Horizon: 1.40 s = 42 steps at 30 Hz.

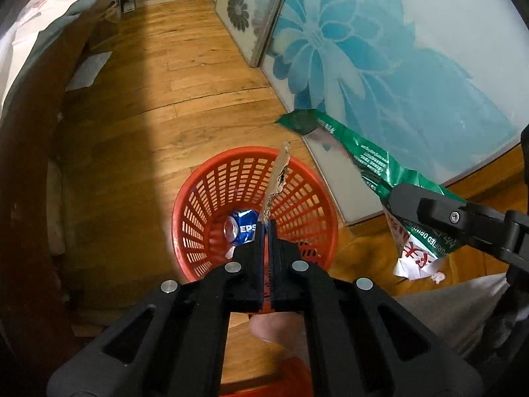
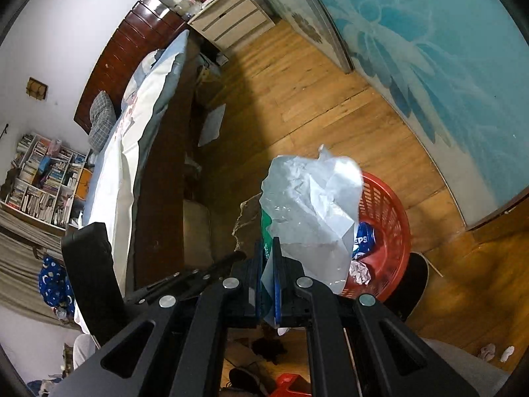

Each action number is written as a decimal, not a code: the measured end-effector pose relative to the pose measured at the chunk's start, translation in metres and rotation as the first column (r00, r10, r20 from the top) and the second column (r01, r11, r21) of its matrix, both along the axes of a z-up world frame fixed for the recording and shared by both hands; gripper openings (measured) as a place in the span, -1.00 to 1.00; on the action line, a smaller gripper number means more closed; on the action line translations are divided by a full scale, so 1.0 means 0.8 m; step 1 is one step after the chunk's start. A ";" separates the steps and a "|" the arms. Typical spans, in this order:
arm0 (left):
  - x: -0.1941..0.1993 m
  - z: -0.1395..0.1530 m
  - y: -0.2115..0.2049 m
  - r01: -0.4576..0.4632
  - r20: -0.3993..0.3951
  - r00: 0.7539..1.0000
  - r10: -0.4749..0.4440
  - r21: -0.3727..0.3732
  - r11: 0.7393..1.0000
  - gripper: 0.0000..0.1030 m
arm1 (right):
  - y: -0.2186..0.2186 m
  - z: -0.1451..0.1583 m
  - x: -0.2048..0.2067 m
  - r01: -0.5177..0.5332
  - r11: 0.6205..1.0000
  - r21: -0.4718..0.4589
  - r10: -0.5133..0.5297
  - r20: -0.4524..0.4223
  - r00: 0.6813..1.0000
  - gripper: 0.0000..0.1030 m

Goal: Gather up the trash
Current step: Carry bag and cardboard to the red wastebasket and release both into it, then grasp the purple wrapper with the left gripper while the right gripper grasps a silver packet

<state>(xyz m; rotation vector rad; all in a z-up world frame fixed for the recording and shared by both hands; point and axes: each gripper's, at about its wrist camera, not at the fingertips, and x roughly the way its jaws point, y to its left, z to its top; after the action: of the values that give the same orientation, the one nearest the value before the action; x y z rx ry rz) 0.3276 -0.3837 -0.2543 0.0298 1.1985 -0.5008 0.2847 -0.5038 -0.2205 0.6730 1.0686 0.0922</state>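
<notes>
A red plastic basket [image 1: 205,198] stands on the wooden floor and holds a crushed blue Pepsi can [image 1: 243,228]. My left gripper [image 1: 267,223] is shut on a thin torn cardboard scrap [image 1: 277,178] and holds it above the basket. My right gripper [image 2: 267,243] is shut on a green and white plastic wrapper [image 2: 310,205], just left of the basket [image 2: 390,218]. The wrapper also shows in the left wrist view [image 1: 373,162], right of the basket. The can [image 2: 363,236] and a crumpled paper [image 2: 360,273] lie in the basket.
A bed with a dark wooden frame [image 2: 158,178] runs along the left. Sliding glass doors with blue flowers [image 1: 380,66] stand on the right. A white sheet of paper [image 1: 87,71] lies on the floor by the bed. A drawer unit [image 2: 231,20] stands far back.
</notes>
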 end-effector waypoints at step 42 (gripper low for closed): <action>-0.206 0.243 0.514 -0.648 0.477 0.598 0.644 -0.185 0.739 0.56 | 0.329 0.135 -0.015 -0.373 0.872 -0.316 0.464 0.295 0.835 0.37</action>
<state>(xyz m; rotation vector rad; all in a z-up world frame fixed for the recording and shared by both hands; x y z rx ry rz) 0.1630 0.0279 -0.0598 -0.2536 0.5980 0.1728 0.2728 -0.2407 -0.1127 0.1683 0.8330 0.4463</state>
